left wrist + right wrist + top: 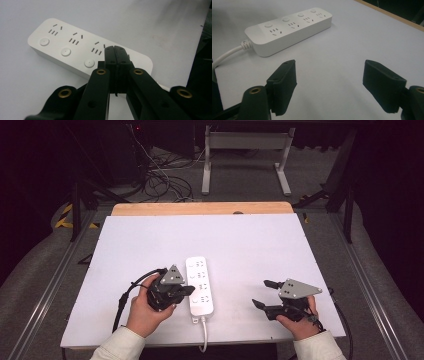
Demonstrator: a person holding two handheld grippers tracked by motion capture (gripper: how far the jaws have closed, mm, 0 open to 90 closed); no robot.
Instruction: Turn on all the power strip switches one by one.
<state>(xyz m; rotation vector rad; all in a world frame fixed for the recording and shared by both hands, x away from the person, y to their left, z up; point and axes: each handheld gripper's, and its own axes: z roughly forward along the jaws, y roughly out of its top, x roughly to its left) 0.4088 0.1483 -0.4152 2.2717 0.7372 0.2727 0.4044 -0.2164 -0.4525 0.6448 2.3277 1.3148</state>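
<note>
White power strip (199, 285) lying on white table (250, 245), left gripper (186, 290) clenched empty over the strip's near end, right gripper (265, 293) released, well apart to the right

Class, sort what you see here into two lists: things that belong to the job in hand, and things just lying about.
Belongs to the job, as far as can be judged:
- power strip
- left gripper, shut, its tip over the strip
- right gripper, open

Just lying about:
- cables on the floor
- white frame legs
</note>
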